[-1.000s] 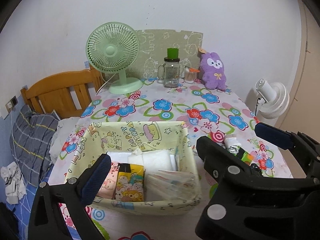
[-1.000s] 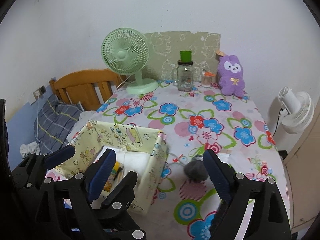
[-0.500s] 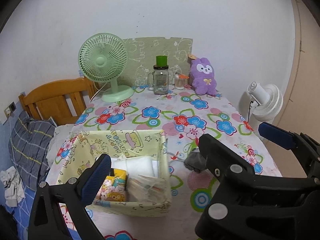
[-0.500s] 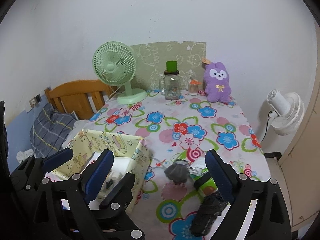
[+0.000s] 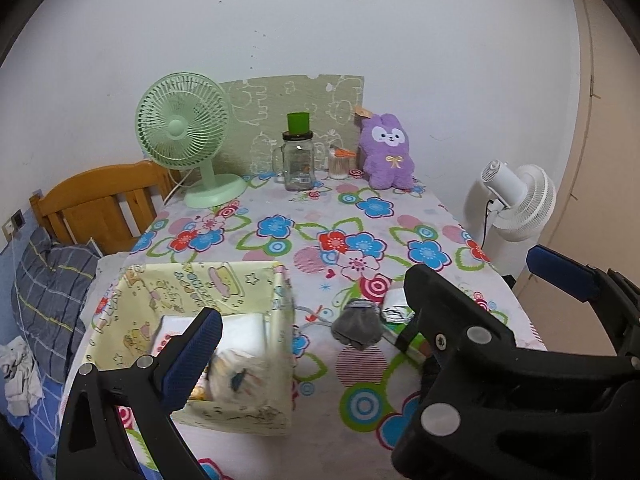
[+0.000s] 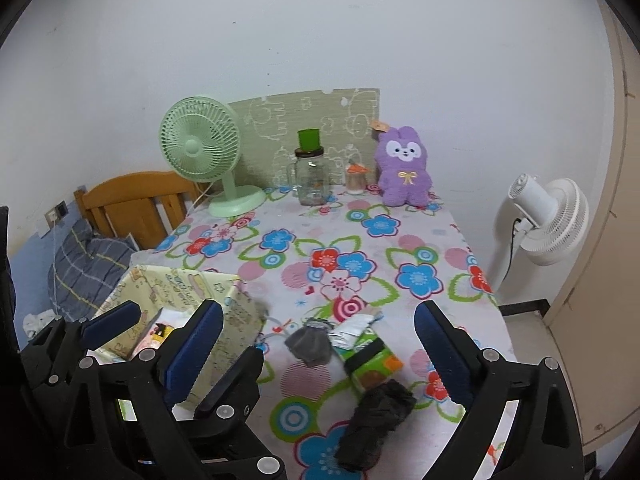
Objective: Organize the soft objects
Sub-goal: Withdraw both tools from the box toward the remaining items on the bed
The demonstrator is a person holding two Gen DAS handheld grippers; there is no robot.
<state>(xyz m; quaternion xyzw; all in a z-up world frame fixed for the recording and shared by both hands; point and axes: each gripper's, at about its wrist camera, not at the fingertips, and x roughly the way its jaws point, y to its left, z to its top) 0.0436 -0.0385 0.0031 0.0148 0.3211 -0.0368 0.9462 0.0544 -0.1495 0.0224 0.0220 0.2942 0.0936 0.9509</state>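
My right claw [image 6: 318,354] hangs wide and empty over the flower-patterned worktop [image 6: 352,240], its jaws having just been opening with nothing gripped between them, and my left claw [image 5: 372,300] is spread wide and empty too. Below the right claw lie a small grey sock [image 6: 310,344], a crumpled dark cloth [image 6: 374,420] and a green carton [image 6: 368,360]. The pale yellow fabric storage box [image 5: 192,284] with packets inside sits to their left.
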